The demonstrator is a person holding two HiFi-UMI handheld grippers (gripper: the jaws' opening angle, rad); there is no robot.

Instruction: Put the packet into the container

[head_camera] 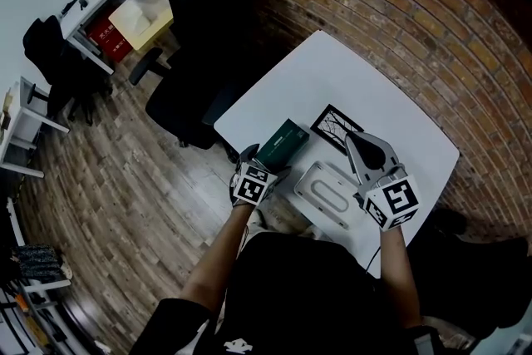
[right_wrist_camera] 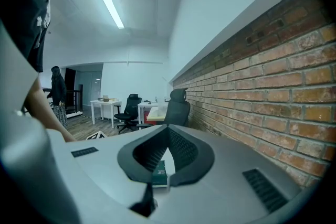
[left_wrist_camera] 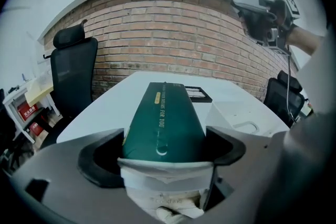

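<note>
A dark green packet (head_camera: 283,141) lies on the white table (head_camera: 332,71), its near end between the jaws of my left gripper (head_camera: 261,162). In the left gripper view the packet (left_wrist_camera: 165,118) fills the wide gap of the left gripper (left_wrist_camera: 165,135); both pads touch its sides and its white end flap bulges toward the camera. The white container (head_camera: 327,191) lies just right of the packet, also seen as the container (left_wrist_camera: 236,115) beside the jaws. My right gripper (head_camera: 359,144) hovers above the container, shut and empty. In its own view the right gripper (right_wrist_camera: 168,131) points across the room.
A black-framed flat tray (head_camera: 337,127) lies on the table beyond the packet and container. A black office chair (head_camera: 204,29) stands off the table's far left edge. A brick wall (head_camera: 399,4) runs behind the table. Desks and another person stand far off in the room.
</note>
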